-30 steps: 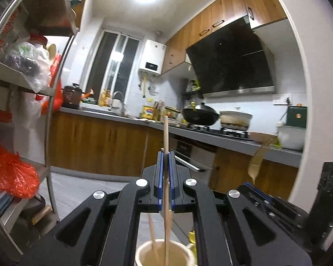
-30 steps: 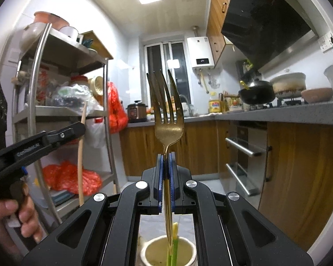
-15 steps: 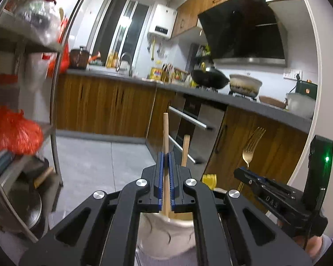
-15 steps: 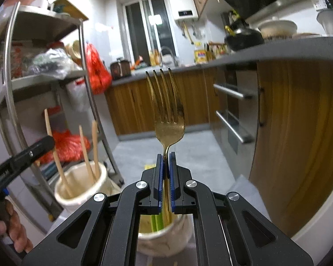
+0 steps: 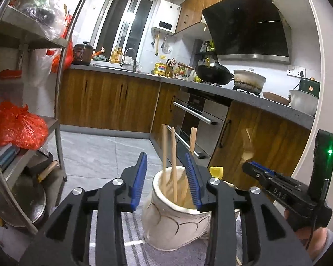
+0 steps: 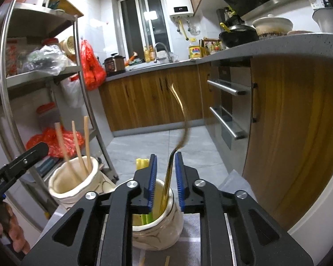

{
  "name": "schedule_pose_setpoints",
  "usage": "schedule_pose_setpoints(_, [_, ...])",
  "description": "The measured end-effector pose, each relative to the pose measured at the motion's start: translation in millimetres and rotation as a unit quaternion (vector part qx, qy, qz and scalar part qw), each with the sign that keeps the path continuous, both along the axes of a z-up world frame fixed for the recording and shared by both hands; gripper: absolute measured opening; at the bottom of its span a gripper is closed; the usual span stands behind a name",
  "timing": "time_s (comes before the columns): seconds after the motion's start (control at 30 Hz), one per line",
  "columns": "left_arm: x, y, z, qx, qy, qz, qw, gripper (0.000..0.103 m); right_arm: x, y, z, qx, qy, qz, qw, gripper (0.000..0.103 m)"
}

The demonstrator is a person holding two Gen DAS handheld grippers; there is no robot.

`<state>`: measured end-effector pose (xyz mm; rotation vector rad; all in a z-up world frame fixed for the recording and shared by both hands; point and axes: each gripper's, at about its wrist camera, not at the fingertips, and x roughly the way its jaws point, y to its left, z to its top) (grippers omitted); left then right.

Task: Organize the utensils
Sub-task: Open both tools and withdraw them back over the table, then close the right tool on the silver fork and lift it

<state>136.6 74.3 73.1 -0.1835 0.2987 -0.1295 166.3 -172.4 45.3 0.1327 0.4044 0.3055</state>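
Observation:
My left gripper (image 5: 166, 177) is open just above a white ceramic holder (image 5: 173, 223) with three wooden chopsticks (image 5: 173, 161) standing in it. My right gripper (image 6: 165, 177) is open over a second white holder (image 6: 157, 223). A gold fork (image 6: 179, 130) stands tilted between its jaws, handle down in this holder beside a yellow-green utensil (image 6: 142, 163). The chopstick holder (image 6: 73, 184) also shows in the right wrist view at the left. The right gripper's body (image 5: 284, 188) shows in the left wrist view.
Both holders stand on a grey striped cloth (image 5: 133, 239). A metal shelf rack (image 5: 57, 88) with red bags stands at the left. Wooden cabinets (image 6: 288, 133), an oven (image 5: 197, 115) and a grey counter with pots lie to the right and behind.
Both grippers have opened. The chopstick has dropped from my left gripper into its holder. The fork has slipped from my right gripper and tilts in the other holder.

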Motion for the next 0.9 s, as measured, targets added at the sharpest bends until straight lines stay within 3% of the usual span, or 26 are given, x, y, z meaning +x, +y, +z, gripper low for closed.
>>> schedule_pose_setpoints(0.07, [-7.9,2.4,3.6,0.002,-0.001,0.005,1.0000,0.051,-7.5,-4.6,4.5,0.007,-0.004,-0.003,1.000,0.038])
schedule_pose_setpoints(0.17, [-23.9,5.2,6.8,0.006,-0.004,0.013,0.9999,0.059,-17.5,-12.4,10.9,0.013,-0.006,-0.009,1.000,0.051])
schedule_pose_setpoints(0.23, [-35.7,7.5,8.6,0.012,-0.003,0.019,0.9997,0.069,-30.2,-20.1,15.6,0.028,-0.007,-0.006,1.000,0.077])
schedule_pose_setpoints(0.3, [-46.6,9.0,9.1,0.017,-0.001,0.023,0.9996,0.083,-43.3,-25.9,19.3,0.042,-0.013,-0.002,0.999,0.096])
schedule_pose_setpoints(0.37, [-60.8,7.9,9.1,0.027,-0.003,0.026,0.9993,0.096,-59.4,-29.8,20.9,0.037,-0.020,-0.011,0.999,0.098])
schedule_pose_setpoints(0.4, [-69.3,7.0,8.2,0.033,-0.006,0.027,0.9991,0.098,-64.2,-30.1,21.3,0.029,-0.020,-0.019,0.999,0.098])
schedule_pose_setpoints(0.57, [-100.5,-6.0,-0.7,0.074,-0.005,0.026,0.9969,0.097,-92.6,-30.3,13.0,0.007,-0.010,-0.020,1.000,0.098])
schedule_pose_setpoints(0.9, [-143.4,-22.8,-17.0,0.104,0.005,0.011,0.9945,0.097,-124.5,-27.4,2.3,-0.013,0.010,-0.010,1.000,0.098])
